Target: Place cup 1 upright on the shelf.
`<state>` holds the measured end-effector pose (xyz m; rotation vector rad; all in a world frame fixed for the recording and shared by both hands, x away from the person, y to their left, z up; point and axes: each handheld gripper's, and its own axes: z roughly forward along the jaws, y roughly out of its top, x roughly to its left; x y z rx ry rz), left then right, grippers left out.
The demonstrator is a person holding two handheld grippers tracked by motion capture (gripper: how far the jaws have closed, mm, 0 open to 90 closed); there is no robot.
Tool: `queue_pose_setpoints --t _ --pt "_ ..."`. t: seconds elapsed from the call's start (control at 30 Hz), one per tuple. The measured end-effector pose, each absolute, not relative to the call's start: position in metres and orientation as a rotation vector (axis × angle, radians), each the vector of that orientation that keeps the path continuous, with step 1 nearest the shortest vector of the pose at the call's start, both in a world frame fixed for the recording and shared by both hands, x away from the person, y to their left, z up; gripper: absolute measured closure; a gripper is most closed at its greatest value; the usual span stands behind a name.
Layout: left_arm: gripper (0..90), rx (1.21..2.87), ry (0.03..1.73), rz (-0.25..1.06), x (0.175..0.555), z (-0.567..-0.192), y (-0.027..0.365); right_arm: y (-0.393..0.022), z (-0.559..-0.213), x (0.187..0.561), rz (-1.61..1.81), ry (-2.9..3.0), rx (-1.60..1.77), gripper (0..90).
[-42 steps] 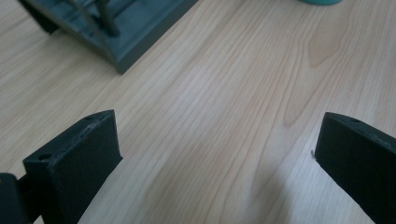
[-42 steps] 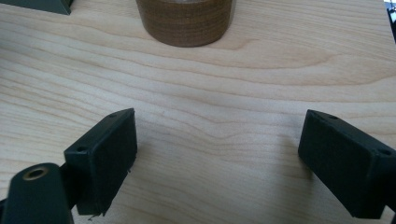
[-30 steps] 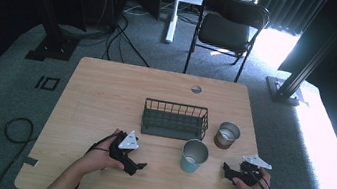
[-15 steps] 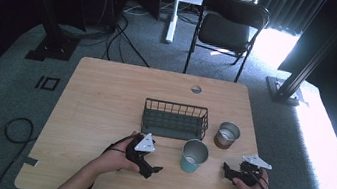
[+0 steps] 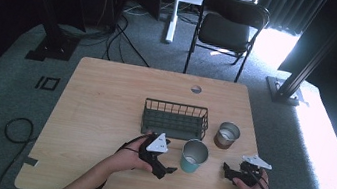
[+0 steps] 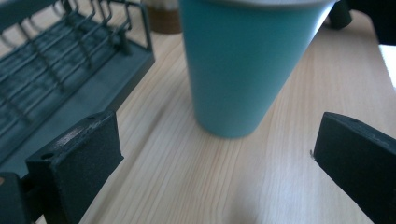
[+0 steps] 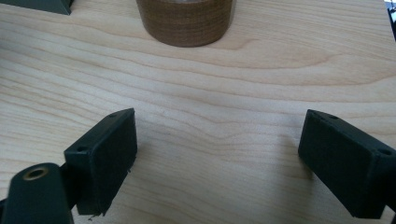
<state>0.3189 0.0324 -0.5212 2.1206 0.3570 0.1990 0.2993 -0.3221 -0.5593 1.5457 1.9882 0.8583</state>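
Fingers of the left gripper (image 6: 219, 154) — spread wide, nearer than a second ago — frame the teal cup (image 6: 247, 65); grasp likely next.

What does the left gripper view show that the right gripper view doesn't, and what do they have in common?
The left gripper view has the teal cup standing close ahead between open jaws, with the dark wire rack beside it. The right gripper view has the base of the brown cup ahead, well beyond its open jaws. Both share the light wooden table and a pair of black jaws spread wide on nothing.
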Motion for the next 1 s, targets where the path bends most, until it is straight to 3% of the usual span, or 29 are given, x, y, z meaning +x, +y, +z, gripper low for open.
queue_pose_setpoints --t 1.0 --pt "1.3 1.987 0.291 0.174 0.328 -0.515 -0.019 -0.322 -0.559 0.299 0.858 1.988 1.545 11.2"
